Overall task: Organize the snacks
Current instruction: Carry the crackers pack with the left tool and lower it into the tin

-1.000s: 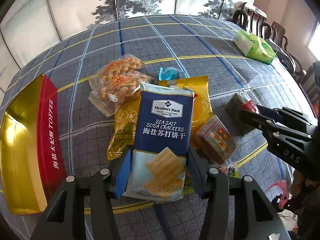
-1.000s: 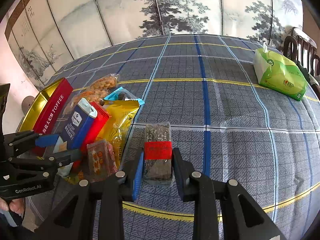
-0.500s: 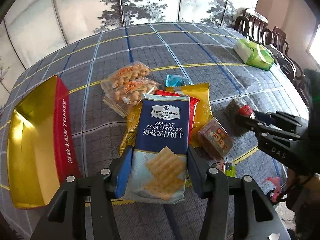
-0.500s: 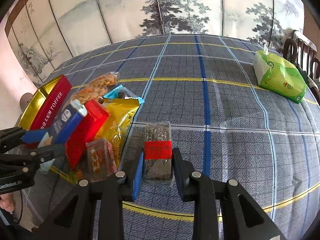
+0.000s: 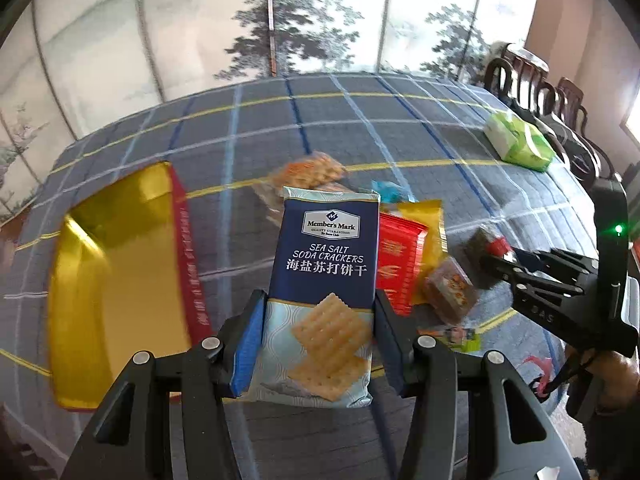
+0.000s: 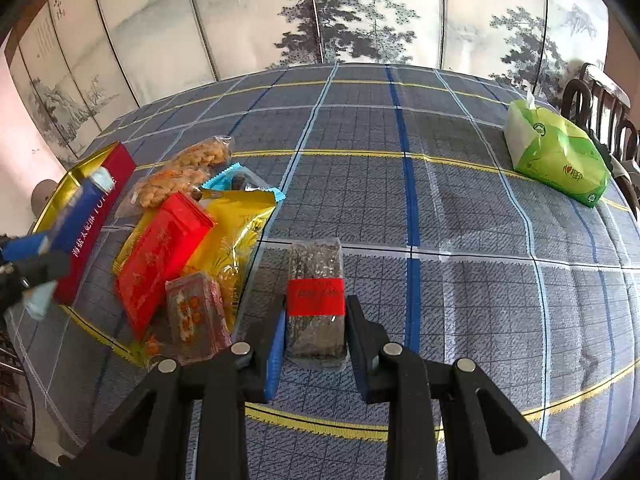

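Black jaws of your left gripper (image 5: pixel 316 344) clamp the lower half of the blue soda cracker pack (image 5: pixel 324 280), bottom centre of the left wrist view. Pack is upright, lifted clear of the cloth, gripped by its long edges so the label faces the camera; likely headed for the gold tin (image 5: pixel 116 284) at middle left, whose open inside faces up and looks empty. That tin, red-walled, seems to be the collection box.

Your right gripper (image 6: pixel 316 340), bottom centre of the right wrist view, is closed on the dark packet with the red band (image 6: pixel 316 296). Packet lies flat on the checked tablecloth (image 6: pixel 460 216), not lifted; grip sits at its near end, probably waiting its turn.

Left of it, the pile: small clear-wrapped sweet box (image 6: pixel 196 316) nearest, touching the red pack (image 6: pixel 160 256), which lies tilted on top of the yellow foil bag (image 6: pixel 236 232). Behind them a light-blue wrapper (image 6: pixel 240 180) and two clear bags of orange snacks (image 6: pixel 184 172), overlapping. All bunched together, so you'll need to take top items first.

At the left edge of the right view the cracker pack shows blurred over the tin's red wall.

Far right, well apart from the pile, the green tissue pack (image 6: pixel 560 156) sits near the table edge; not a snack, so judged to stay. Dark wooden chairs (image 5: pixel 536 80) and a painted folding screen (image 6: pixel 340 12) close the back.
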{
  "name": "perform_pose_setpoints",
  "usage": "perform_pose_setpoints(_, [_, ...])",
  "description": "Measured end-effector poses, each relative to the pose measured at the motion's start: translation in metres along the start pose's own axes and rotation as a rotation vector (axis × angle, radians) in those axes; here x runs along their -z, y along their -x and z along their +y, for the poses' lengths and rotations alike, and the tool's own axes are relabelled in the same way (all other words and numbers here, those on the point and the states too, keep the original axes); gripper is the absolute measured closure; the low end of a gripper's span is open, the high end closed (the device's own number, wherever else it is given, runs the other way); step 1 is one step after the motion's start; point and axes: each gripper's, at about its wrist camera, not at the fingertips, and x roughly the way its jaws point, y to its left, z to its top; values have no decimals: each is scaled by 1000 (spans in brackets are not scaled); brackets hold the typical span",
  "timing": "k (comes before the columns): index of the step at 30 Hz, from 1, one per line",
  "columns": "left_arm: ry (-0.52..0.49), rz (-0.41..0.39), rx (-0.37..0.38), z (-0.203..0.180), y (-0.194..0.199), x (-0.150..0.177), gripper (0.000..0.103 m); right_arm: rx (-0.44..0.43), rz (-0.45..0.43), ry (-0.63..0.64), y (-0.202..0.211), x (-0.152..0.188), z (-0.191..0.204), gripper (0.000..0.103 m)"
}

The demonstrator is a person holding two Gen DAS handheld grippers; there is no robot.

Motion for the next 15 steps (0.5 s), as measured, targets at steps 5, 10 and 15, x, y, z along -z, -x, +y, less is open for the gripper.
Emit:
perform_pose_setpoints(5, [58, -14, -58, 34, 8, 1, 56, 12, 10, 1, -2, 0, 1, 75])
perform_pose_setpoints(10, [137, -9, -140, 80, 12, 9, 56, 24, 19, -5, -5, 0, 2, 75])
perform_pose_setpoints(15, [203, 6, -208, 120, 10, 23, 56, 46, 19, -5, -5, 0, 4, 75])
